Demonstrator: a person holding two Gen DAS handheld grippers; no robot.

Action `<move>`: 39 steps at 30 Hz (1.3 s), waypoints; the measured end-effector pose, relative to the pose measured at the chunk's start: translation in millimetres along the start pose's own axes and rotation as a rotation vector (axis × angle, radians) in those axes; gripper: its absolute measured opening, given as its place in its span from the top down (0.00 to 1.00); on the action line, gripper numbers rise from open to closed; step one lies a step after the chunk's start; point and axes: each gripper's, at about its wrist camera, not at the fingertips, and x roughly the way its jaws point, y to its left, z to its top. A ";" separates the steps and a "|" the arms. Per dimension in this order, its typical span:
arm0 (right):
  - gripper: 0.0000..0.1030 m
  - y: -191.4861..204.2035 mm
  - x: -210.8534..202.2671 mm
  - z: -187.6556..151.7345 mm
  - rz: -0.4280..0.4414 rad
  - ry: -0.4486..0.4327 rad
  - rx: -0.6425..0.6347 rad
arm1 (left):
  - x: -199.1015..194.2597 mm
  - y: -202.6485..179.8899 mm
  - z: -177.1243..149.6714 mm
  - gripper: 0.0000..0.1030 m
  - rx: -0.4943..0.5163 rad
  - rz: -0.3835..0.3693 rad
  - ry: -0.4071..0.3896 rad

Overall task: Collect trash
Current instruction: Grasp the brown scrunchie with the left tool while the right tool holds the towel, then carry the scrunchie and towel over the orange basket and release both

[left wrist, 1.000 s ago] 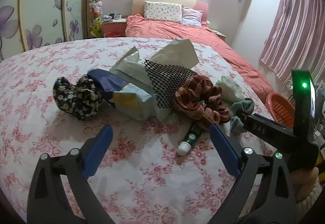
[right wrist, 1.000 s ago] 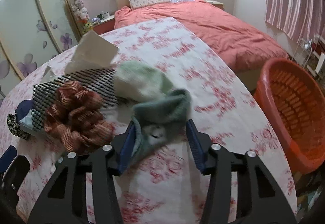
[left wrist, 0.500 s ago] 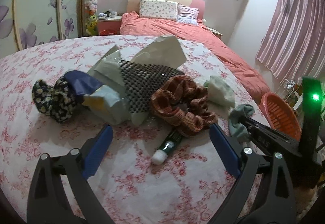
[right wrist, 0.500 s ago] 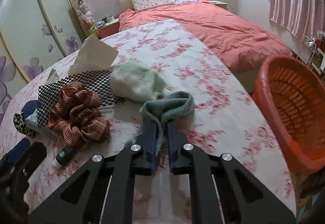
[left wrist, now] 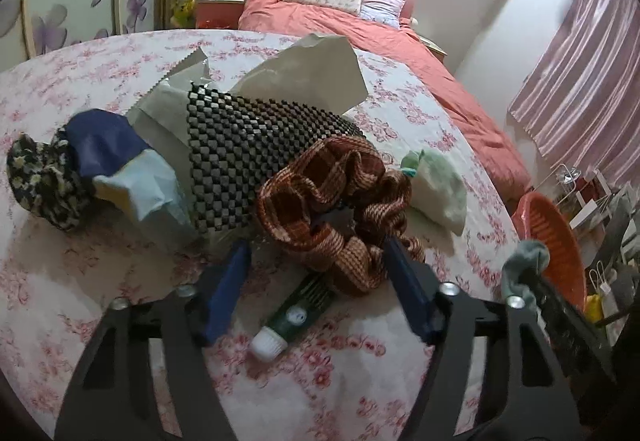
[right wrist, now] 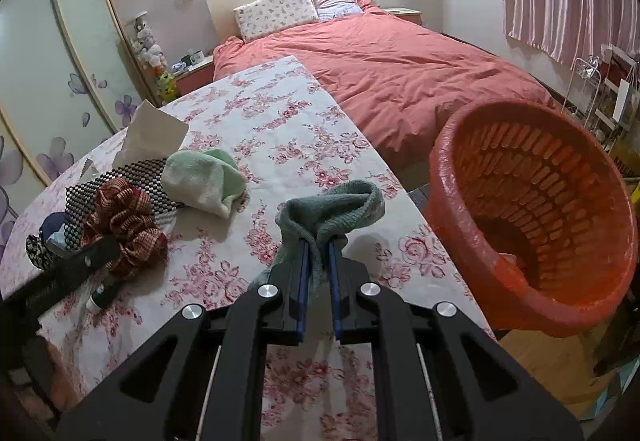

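Right tool (right wrist: 318,241) clamped on teal sock (right wrist: 332,207), pads nearly together with cloth pinched between. Sock doubled into an arch above the tips, long axis running 9 to 3 o'clock across the frame, both ends hanging toward 6; lifted off the desk (right wrist: 280,129). Orange basket (right wrist: 532,209) at 3 o'clock of the sock, beside the desk edge, mouth tilted toward the camera.

Left tool (left wrist: 316,277) spread apart, fingers flanking the near edge of the rust scrunchie (left wrist: 336,197), over a green tube (left wrist: 296,315). Tube lying flat on the desk, long axis from 1 to 7 o'clock, white cap at 7.

Left view only: floral scrunchie (left wrist: 44,185) at 9 o'clock, blue wrapper (left wrist: 104,145), pale packet (left wrist: 140,189), full spread of black mesh (left wrist: 248,161) under a grey bag (left wrist: 312,73). There the sock shows only as a small bunch at 3 o'clock.

Right view only: basket interior and red bed (right wrist: 392,61) at 12. Pale green cloth (right wrist: 204,181) in both, at 10 o'clock of the sock.
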 end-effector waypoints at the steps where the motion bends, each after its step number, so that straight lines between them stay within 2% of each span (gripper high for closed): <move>1: 0.91 -1.2 0.6 -0.8 0.000 0.002 0.001 | 2.0 -2.3 0.7 0.49 0.010 0.002 0.003; 3: 0.91 -3.9 -0.2 -2.1 0.000 0.005 0.002 | 3.2 -7.5 0.4 0.67 0.039 0.007 0.000; 6: 0.91 -7.2 -4.7 -3.2 -0.002 -0.001 0.003 | -2.1 -11.6 -1.4 0.74 0.068 0.011 -0.020; 12: 0.91 -12.0 -18.3 -1.8 -0.008 -0.034 0.007 | -13.7 -12.3 -2.8 0.81 0.078 -0.011 -0.044; 19: 0.91 -16.2 -36.3 -0.9 -0.021 -0.085 0.003 | -34.8 -19.8 -1.6 0.85 0.105 -0.041 -0.101; 28: 0.91 -24.4 -53.5 0.7 0.011 -0.135 0.025 | -60.3 -32.0 -3.6 0.87 0.143 -0.090 -0.157; 39: 0.91 -42.0 -81.8 5.9 0.039 -0.230 0.074 | -90.4 -61.5 -5.8 0.87 0.198 -0.183 -0.209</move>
